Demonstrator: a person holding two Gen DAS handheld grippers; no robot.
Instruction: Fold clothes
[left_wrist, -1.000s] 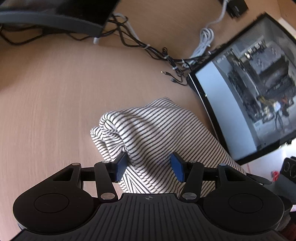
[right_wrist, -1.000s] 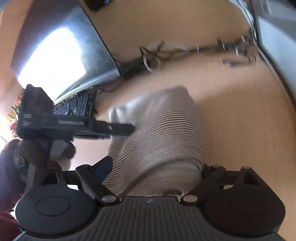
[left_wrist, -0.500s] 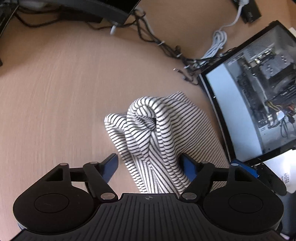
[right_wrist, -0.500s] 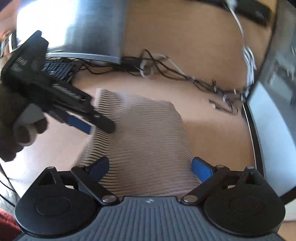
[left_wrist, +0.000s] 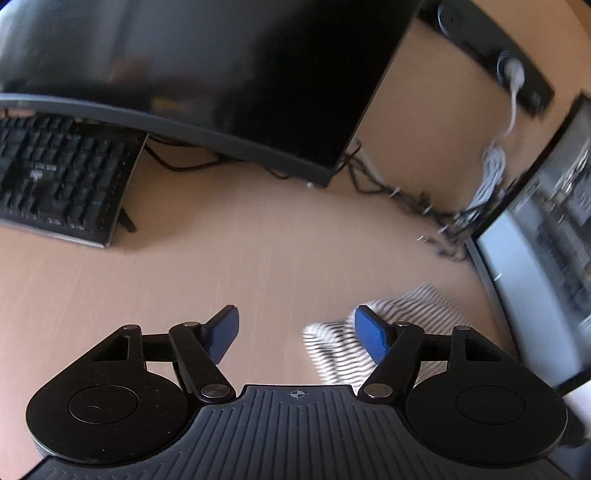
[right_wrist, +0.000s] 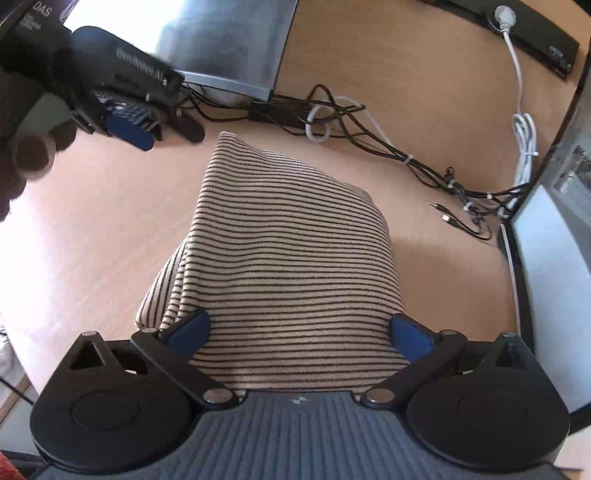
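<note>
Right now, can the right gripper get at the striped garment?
Probably yes: the right gripper is open, its fingers straddle the folded striped garment, and nothing lies between them.

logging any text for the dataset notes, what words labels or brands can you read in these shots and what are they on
"DAS": white letters on the black body of the left hand-held gripper, at the top left of the right wrist view.
Smaller print under "DAS": too small to read.
Raised lettering along the same gripper body: blurred, unreadable.
Keyboard legends and markings: blurred, unreadable.
Lit monitor contents: no readable text.
</note>
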